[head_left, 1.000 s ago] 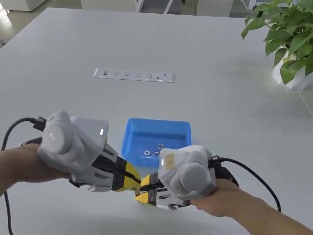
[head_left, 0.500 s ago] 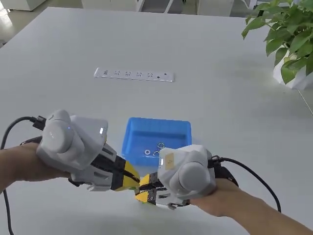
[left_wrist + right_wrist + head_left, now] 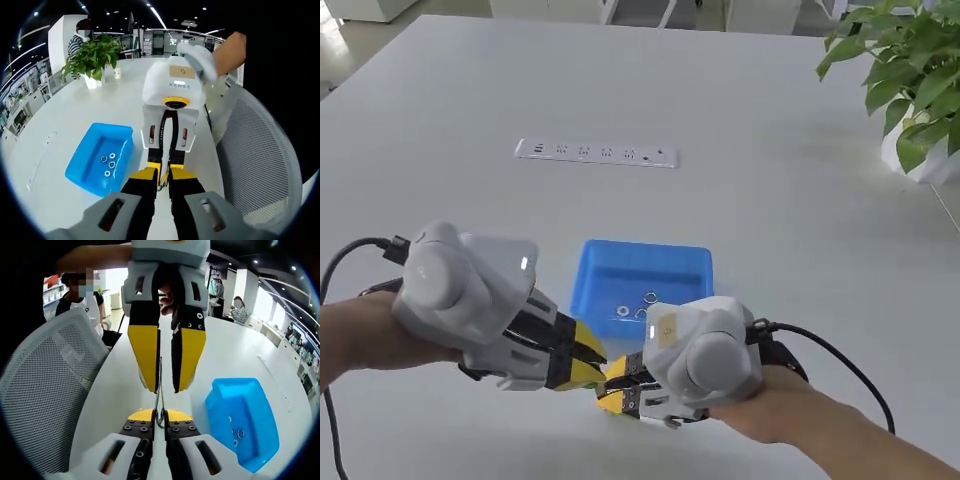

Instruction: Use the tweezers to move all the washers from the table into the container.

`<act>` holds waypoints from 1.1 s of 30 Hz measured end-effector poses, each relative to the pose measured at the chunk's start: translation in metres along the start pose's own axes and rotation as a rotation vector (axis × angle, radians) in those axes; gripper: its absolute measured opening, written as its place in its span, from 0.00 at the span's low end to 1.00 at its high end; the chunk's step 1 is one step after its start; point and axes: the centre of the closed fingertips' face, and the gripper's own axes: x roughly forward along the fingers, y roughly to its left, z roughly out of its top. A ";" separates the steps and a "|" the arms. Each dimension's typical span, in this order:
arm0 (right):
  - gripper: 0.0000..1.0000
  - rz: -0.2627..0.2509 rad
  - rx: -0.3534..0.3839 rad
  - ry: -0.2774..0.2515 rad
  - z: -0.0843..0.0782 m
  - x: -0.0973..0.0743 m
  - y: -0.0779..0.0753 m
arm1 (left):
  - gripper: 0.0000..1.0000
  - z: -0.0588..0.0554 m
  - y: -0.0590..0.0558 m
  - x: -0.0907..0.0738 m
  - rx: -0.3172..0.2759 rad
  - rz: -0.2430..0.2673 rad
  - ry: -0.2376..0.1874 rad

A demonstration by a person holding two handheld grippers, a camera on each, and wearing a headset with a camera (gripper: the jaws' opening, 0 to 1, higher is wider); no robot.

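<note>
Steel sits between the jaws: the tweezers (image 3: pixel 160 390), a thin bright strip, run from the right gripper (image 3: pixel 160 416) to the left gripper (image 3: pixel 164 176), with the two tools tip to tip over the near part of the table (image 3: pixel 770 150). The right gripper's jaws stand narrow and pinch one end of the tweezers. The left gripper's jaws are narrow too, set either side of the other end. Whether they press on it or only bracket it I cannot tell, since a sliver of gap shows beside the steel. It reads as a pass or a re-grip of the tool, not a pick.

Just beyond the jaws the blue container (image 3: pixel 640 262) lies flat on the table. A few washers (image 3: pixel 623 311) rest on its floor, close together toward the side facing the grippers — so part of the job is done. Whether any washers are left on the table I cannot tell, because grippers and hands cover the near strip. I judge the task well along, perhaps near its end.

Farther off, a white power strip (image 3: pixel 595 153) lies well apart from the container, and a potted plant (image 3: pixel 910 60) stands at the table's right edge.
</note>
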 end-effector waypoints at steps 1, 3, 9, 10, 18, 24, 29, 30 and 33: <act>0.07 0.000 -0.001 0.000 0.000 0.000 0.000 | 0.16 0.001 0.000 -0.001 -0.006 0.004 -0.006; 0.07 0.000 0.000 -0.001 0.000 0.000 0.000 | 0.18 0.001 0.001 -0.002 -0.013 0.010 -0.011; 0.07 -0.003 -0.002 -0.005 0.004 -0.004 0.000 | 0.26 0.002 0.000 -0.006 -0.047 0.030 -0.032; 0.07 -0.005 -0.001 -0.009 0.005 -0.005 0.000 | 0.27 0.003 0.000 -0.007 -0.057 0.036 -0.038; 0.07 -0.019 -0.013 -0.022 0.018 -0.017 -0.007 | 0.35 -0.001 -0.001 -0.011 -0.096 0.060 -0.059; 0.07 -0.026 -0.014 -0.034 0.026 -0.025 -0.011 | 0.44 -0.004 0.000 -0.016 -0.135 0.090 -0.080; 0.07 -0.026 -0.020 -0.039 0.032 -0.031 -0.014 | 0.50 -0.008 0.001 -0.018 -0.157 0.117 -0.087; 0.07 -0.026 -0.020 -0.040 0.033 -0.032 -0.015 | 0.53 -0.008 0.002 -0.019 -0.164 0.126 -0.091; 0.07 -0.028 -0.020 -0.044 0.035 -0.036 -0.018 | 0.57 -0.009 0.003 -0.020 -0.178 0.145 -0.106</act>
